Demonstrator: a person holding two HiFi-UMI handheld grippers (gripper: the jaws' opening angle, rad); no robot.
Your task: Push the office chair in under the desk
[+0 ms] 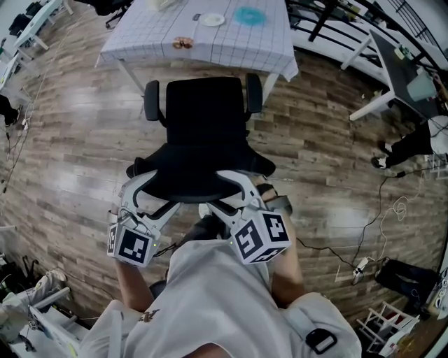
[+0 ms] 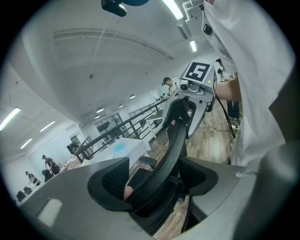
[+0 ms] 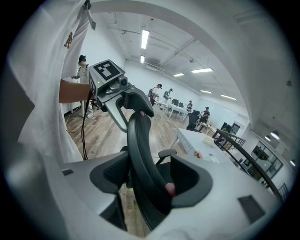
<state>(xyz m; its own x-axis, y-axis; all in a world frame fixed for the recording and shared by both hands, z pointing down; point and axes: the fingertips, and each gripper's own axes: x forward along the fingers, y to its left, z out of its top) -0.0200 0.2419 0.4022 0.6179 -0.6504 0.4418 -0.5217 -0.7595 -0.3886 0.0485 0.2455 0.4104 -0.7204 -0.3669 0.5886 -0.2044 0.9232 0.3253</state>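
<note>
A black office chair stands in front of me with its seat facing the desk, a table under a checked white cloth. The chair's front is just short of the desk's near edge. My left gripper and right gripper both straddle the top edge of the backrest. In the left gripper view the backrest runs between the jaws of the left gripper, with the pads against it. The right gripper clamps the backrest the same way.
On the desk lie a white plate, a blue plate and a small snack. A white desk stands to the right, with a person's leg beside it. Cables and a power strip lie on the wooden floor at the right.
</note>
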